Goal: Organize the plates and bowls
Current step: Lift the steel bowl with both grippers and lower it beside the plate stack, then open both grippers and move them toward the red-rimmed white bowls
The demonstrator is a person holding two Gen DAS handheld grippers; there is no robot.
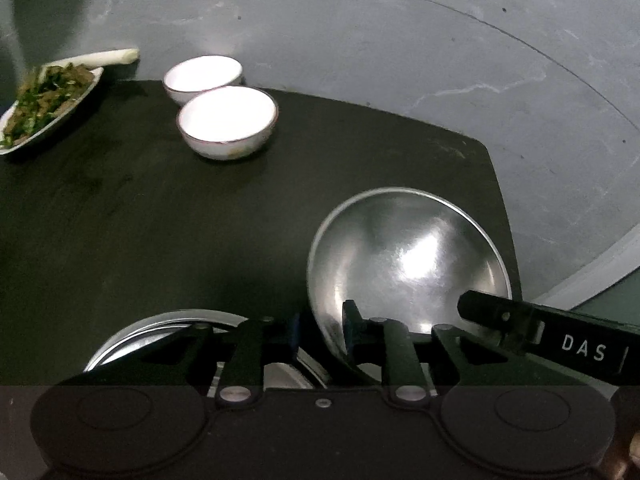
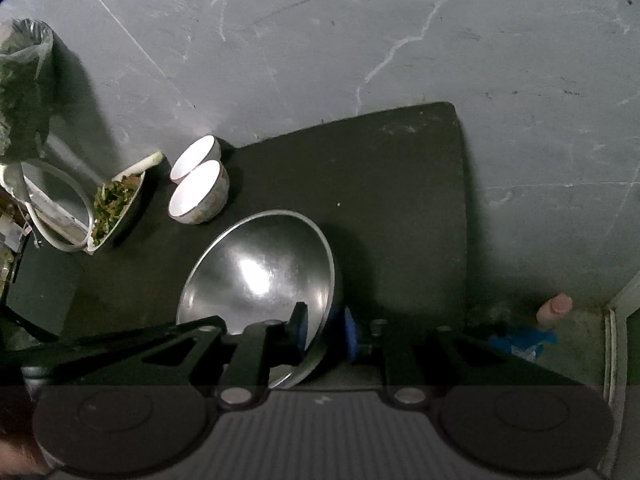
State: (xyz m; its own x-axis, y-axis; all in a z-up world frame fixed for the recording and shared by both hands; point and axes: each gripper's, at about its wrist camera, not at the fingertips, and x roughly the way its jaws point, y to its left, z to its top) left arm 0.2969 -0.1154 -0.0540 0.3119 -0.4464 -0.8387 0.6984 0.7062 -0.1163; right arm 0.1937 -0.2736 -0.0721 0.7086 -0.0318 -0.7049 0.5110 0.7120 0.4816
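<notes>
At about ten o'clock on the dark table [image 2: 400, 184] sits a dish of chopped greens [image 2: 114, 210], with two white bowls [image 2: 198, 196] touching each other just to its right at eleven o'clock. Nearer the middle, at about six o'clock in the right wrist view, the steel bowl [image 2: 260, 276] is tilted up off the table, its rim caught at five o'clock between the pads of the right gripper [image 2: 326, 330], one pad inside and one outside the wall. In the left wrist view the left gripper [image 1: 320, 332] also has its tongs pinching that bowl's rim at seven o'clock, while a second steel dish [image 1: 168, 332] lies below at about seven o'clock of the frame.

My judgement: the main risk is slip. The wall is thin, polished and curved, so a narrow pinch could let it twist or drop onto the dish underneath. With two grips on one rim, uneven pulling could wrench it loose.

The steel bowl looks wide, shallow, empty and mirror-bright, with glare across its base and a thin rolled rim
</notes>
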